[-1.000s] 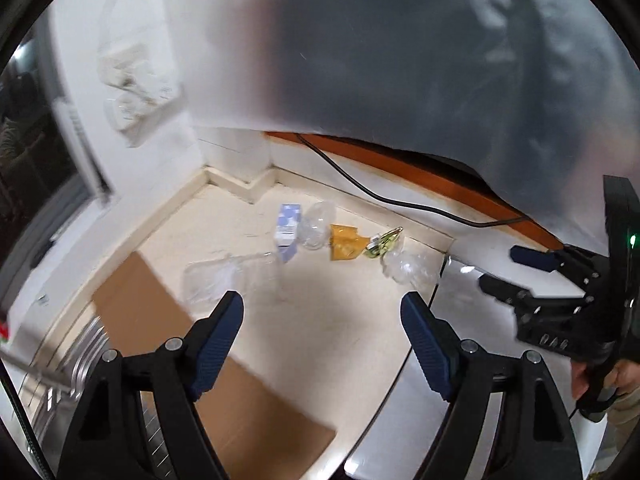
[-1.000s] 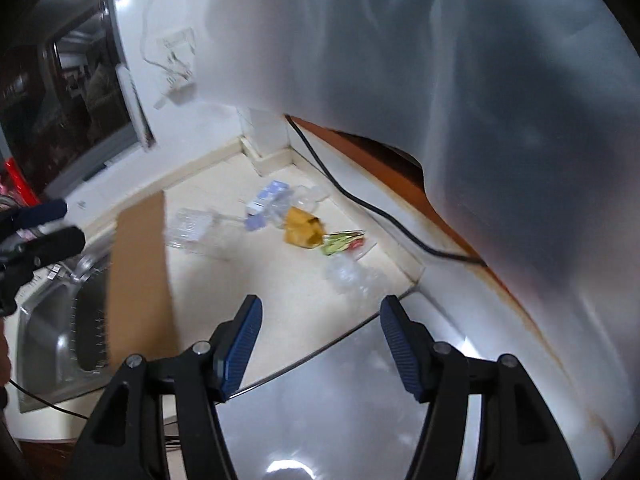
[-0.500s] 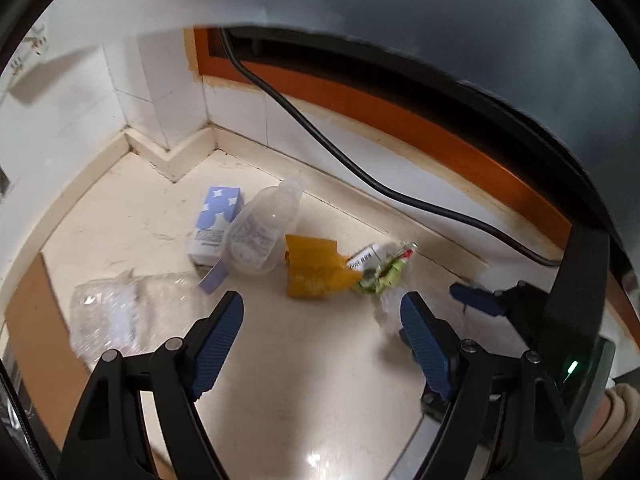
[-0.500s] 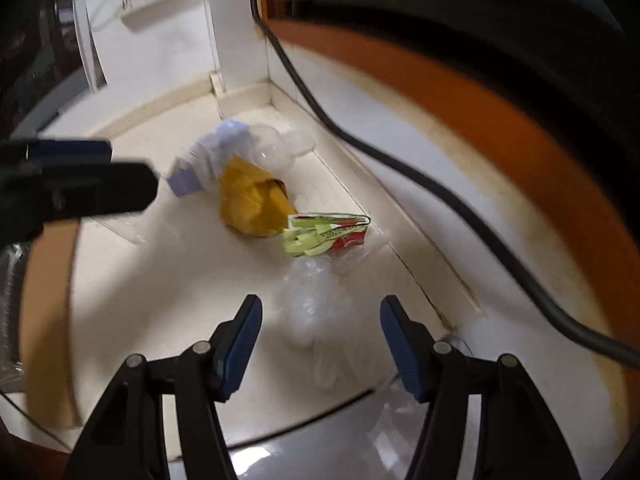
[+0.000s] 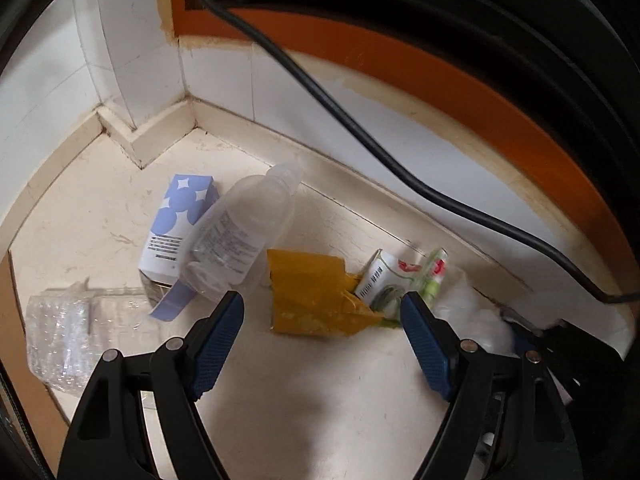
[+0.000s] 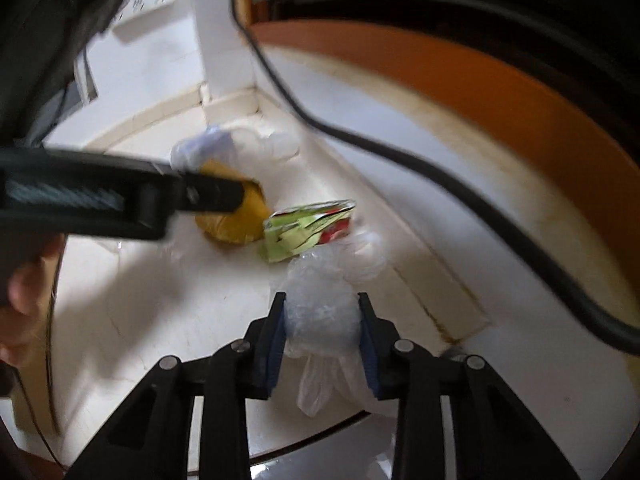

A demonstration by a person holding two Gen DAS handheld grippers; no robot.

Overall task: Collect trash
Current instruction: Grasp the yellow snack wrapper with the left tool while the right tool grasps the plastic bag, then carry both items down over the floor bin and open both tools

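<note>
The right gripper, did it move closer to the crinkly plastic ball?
Yes. The right gripper moved forward toward the wall corner and now pinches the crinkly plastic ball, which earlier lay ahead of its open fingers.

A cream countertop fills the middle of the left wrist frame, bounded by white tiled walls. On it, from lower left to right, lie a clear bubble-wrap piece, a blue-and-white carton, a clear plastic bottle leaning on the carton, a crumpled yellow wrapper and a green-and-red packet. At centre of the right wrist frame a crumpled clear plastic bag rests on the counter just beside that packet.
</note>
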